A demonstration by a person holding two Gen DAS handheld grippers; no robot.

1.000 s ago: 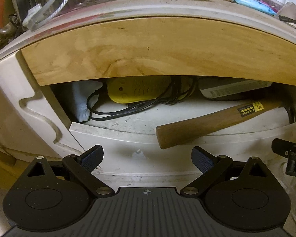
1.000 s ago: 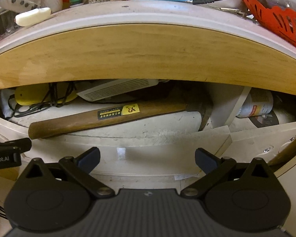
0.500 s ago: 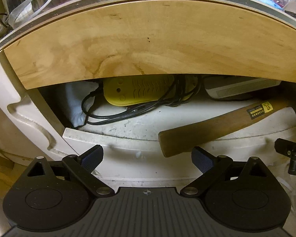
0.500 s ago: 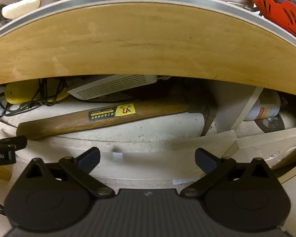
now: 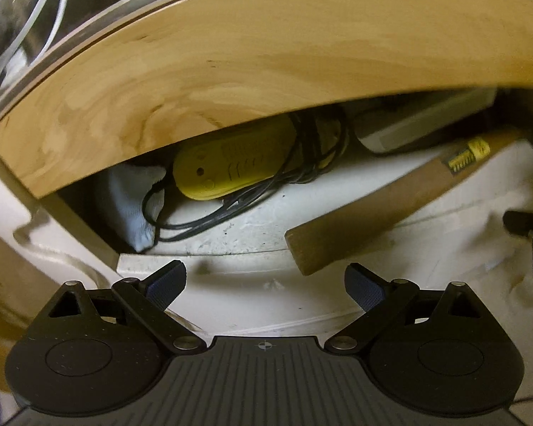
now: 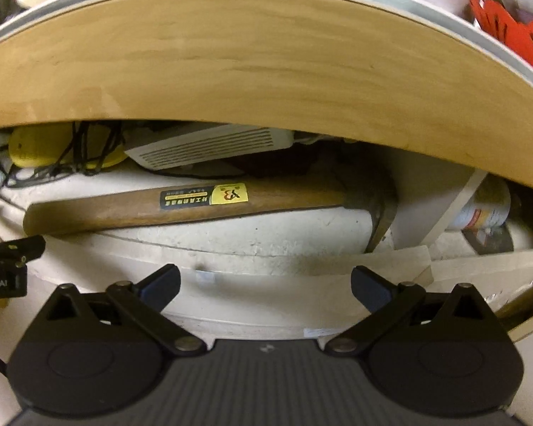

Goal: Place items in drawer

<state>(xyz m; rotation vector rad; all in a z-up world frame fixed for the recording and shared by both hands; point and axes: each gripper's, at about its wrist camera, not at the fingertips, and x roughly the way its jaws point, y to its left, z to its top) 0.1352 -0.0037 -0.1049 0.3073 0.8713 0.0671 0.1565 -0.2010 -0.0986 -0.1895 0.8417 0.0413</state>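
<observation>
A white drawer (image 5: pixel 231 266) (image 6: pixel 252 284) stands partly open under a wooden table edge (image 5: pixel 266 64) (image 6: pixel 252 71). Inside lie a wooden-handled hammer (image 6: pixel 202 206) (image 5: pixel 373 213), a yellow device (image 5: pixel 231 167) (image 6: pixel 35 147) wrapped in black cord, and a white slatted item (image 6: pixel 209 149). The hammer handle's end pokes over the drawer's front rim. My left gripper (image 5: pixel 264 284) is open and empty just before the drawer front, left of the handle's end. My right gripper (image 6: pixel 264 284) is also open and empty, below the hammer's middle.
A white cloth (image 5: pixel 135 206) is tucked in the drawer's left corner. A can (image 6: pixel 486 209) lies in a compartment to the right. An orange basket (image 6: pixel 508 35) and clutter sit on the tabletop. The other gripper's black tip (image 5: pixel 529 234) (image 6: pixel 7 259) shows in each view.
Both grippers have moved closer to the drawer and lower under the table edge. The left view has tilted and swung left. Both stayed open and nothing in the drawer shifted.
</observation>
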